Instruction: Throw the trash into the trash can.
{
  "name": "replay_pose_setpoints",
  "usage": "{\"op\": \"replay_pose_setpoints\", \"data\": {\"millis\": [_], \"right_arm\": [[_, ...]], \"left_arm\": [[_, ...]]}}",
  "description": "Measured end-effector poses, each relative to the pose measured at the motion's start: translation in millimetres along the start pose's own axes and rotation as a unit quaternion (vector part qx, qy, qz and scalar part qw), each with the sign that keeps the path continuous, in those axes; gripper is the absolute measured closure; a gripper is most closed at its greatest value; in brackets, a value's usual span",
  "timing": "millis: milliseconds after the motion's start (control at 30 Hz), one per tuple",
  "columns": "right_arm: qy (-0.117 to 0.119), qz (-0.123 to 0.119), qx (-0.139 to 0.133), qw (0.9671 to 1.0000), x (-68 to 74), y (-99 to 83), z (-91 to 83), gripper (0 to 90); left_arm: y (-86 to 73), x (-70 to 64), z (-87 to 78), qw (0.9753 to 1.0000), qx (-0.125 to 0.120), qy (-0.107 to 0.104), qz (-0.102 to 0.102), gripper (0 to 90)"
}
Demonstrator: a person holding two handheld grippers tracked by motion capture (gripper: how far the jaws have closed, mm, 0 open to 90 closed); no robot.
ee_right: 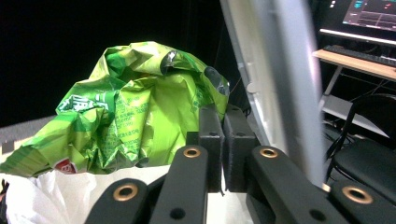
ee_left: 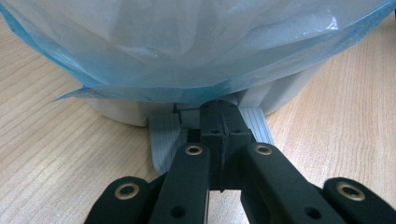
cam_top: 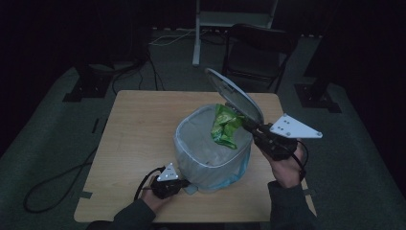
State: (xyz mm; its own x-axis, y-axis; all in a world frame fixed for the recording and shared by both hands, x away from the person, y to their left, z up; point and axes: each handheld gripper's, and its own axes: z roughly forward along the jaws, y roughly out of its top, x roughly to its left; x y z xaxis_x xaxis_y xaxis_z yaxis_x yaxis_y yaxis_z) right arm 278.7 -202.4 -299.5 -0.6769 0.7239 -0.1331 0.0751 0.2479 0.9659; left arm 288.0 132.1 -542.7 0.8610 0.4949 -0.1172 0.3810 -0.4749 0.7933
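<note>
A small grey pedal bin (cam_top: 191, 143) lined with a pale blue bag (ee_left: 187, 42) stands on the wooden table (cam_top: 139, 124). Its lid (cam_top: 234, 96) is tipped up toward the back right. My left gripper (cam_top: 184, 184) lies low at the bin's front foot, jaws shut together, with its tips (ee_left: 219, 109) resting over the ribbed grey pedal (ee_left: 163, 135). My right gripper (cam_top: 249, 125) comes in from the right and is shut on a crumpled green wrapper (cam_top: 225, 125), which hangs over the bin's open mouth. In the right gripper view the wrapper (ee_right: 126, 121) is left of the jaws and the lid (ee_right: 275, 70) is to their right.
A black chair (cam_top: 258, 48) and a white stand post (cam_top: 197, 33) are behind the table. Cables (cam_top: 57, 182) trail on the floor at the left. Bare tabletop lies left of the bin. A monitor (ee_right: 364, 14) and desk appear in the right gripper view.
</note>
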Motion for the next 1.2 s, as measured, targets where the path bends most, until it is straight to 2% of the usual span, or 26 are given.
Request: {"op": "replay_pose_setpoints", "data": {"millis": [33, 67, 100, 233, 533, 600, 1200], "right_arm": [[0.001, -0.003, 0.001, 1.0000, 3.9, 0.7, 2.7, 69.4], [0.001, -0.003, 0.001, 1.0000, 3.9, 0.7, 2.7, 69.4], [-0.001, -0.011, 0.001, 0.9999, 6.2, 0.6, 3.7, 65.2], [-0.004, -0.012, 0.001, 0.9999, 5.4, -0.1, 2.1, 65.0], [0.002, -0.016, 0.004, 0.9999, 1.6, -7.2, -13.3, 65.0], [0.010, -0.012, 0.007, 0.9999, -0.5, -11.4, -16.9, 66.1], [0.005, 0.002, 0.019, 0.9998, -10.2, -32.0, -30.4, 65.9]], "left_arm": [[0.0, -0.1, 0.0, 1.0000, 0.000, 0.000, 0.000, 90.0], [0.0, -0.1, 0.0, 1.0000, 0.000, 0.000, 0.000, 90.0], [0.0, 0.0, 0.0, 1.0000, 0.000, 0.000, 0.000, 90.0], [0.0, -0.1, 0.0, 1.0000, 0.000, 0.000, 0.000, 90.0], [-0.1, 0.4, 0.2, 1.0000, -0.001, -0.001, -0.001, 90.0], [-0.1, 0.3, 0.2, 1.0000, -0.001, -0.001, 0.000, 90.0], [0.0, 0.6, 0.2, 1.0000, -0.002, -0.002, -0.001, 90.0]]}}
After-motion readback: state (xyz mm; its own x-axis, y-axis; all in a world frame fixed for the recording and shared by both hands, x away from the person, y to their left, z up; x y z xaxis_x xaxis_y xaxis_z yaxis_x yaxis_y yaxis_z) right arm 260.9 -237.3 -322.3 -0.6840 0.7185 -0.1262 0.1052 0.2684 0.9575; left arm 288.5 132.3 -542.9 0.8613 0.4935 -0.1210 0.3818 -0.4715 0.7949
